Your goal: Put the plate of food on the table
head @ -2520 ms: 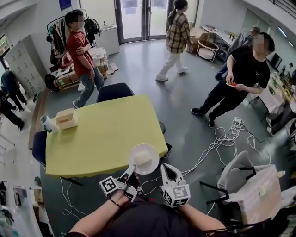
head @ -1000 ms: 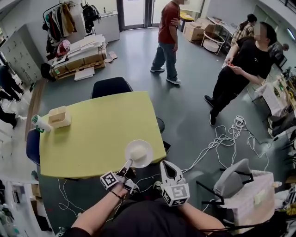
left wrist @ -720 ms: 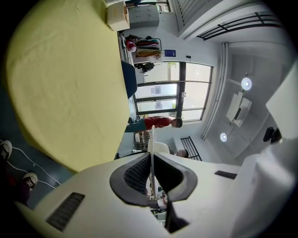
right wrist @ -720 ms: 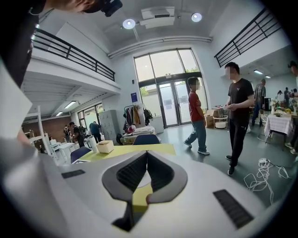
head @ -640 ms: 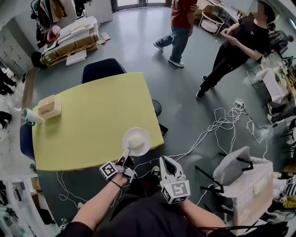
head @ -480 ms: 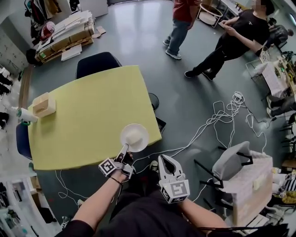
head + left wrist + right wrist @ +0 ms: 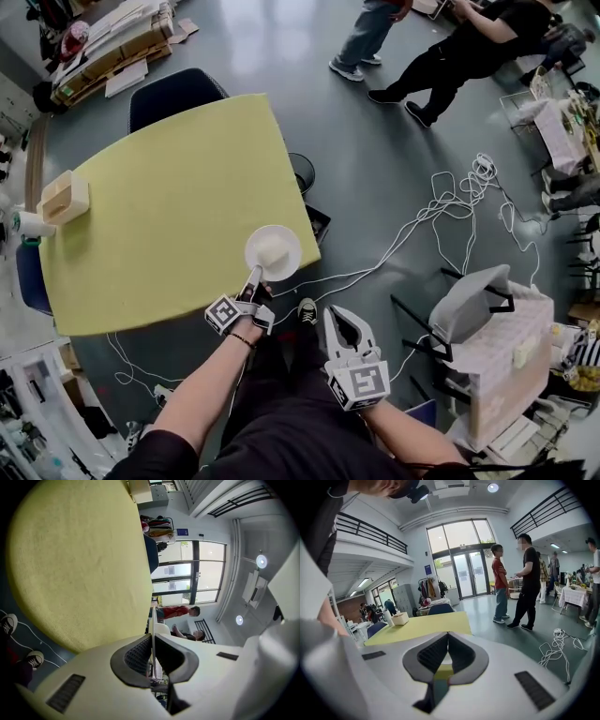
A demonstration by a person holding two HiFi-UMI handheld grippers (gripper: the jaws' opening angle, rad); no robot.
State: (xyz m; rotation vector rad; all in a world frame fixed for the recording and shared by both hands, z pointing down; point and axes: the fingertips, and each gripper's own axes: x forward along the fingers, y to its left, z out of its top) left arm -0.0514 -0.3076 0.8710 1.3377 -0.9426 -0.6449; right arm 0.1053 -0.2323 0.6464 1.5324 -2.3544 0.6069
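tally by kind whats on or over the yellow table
plate of food: 1
box: 1
white container: 1
total: 3

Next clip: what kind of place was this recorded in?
Probably a large indoor workshop or lab hall, not a home: loose cables trail over the grey floor, flat cardboard lies stacked on it, and a railed mezzanine and tall glass doors show.
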